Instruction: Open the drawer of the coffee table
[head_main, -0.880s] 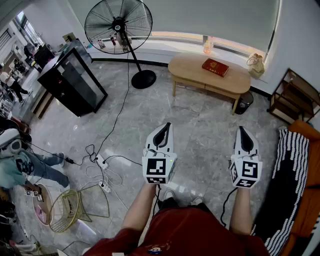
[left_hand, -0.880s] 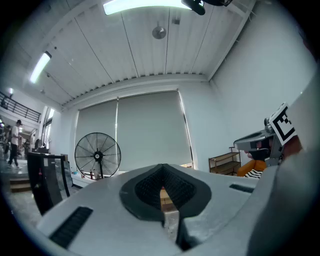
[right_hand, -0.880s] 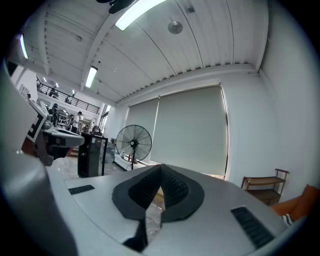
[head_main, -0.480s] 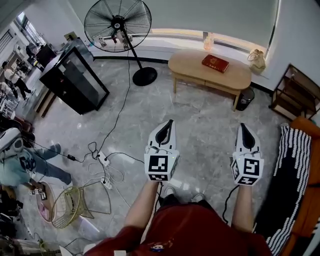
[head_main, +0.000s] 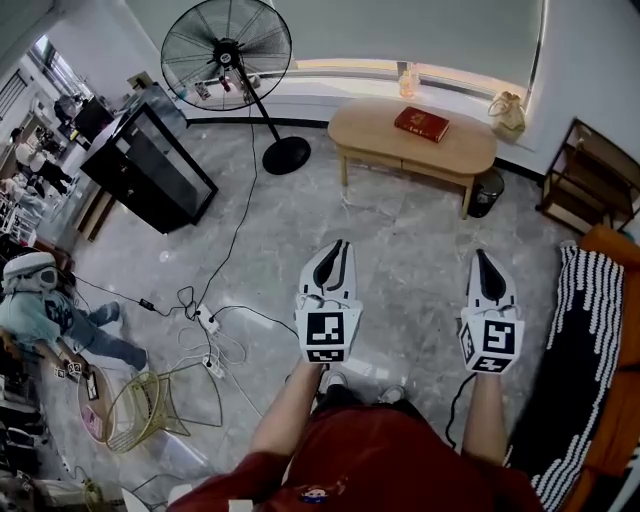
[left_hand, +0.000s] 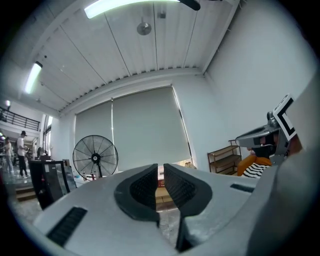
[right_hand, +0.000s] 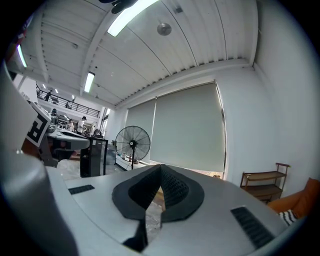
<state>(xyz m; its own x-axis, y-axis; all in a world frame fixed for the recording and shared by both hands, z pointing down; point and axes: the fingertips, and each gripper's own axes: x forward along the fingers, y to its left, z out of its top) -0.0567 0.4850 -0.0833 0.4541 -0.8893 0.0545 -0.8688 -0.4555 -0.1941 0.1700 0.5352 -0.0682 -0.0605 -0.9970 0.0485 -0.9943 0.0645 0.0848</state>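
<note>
Hardly anything has moved: two claws, the left claw (head_main: 336, 250) and the right claw (head_main: 483, 256), hang level over the floor, each closed on nothing. One yellow wire basket (head_main: 140, 405) stands at the lower left. Well ahead, one wooden counter (head_main: 365, 125) carries one red book (head_main: 421, 124), its title unreadable. The drawer (head_main: 430, 170) sits flush. One fan (head_main: 226, 48) stands beside it.

My left gripper (head_main: 338, 246) and right gripper (head_main: 482, 256) are looking matt grey plastic, pads (left_hand: 144, 189) ribbed black; the coffee table (head_main: 412, 143) is showing smooth pale wood, floor (head_main: 400, 230) glossy stone.
</note>
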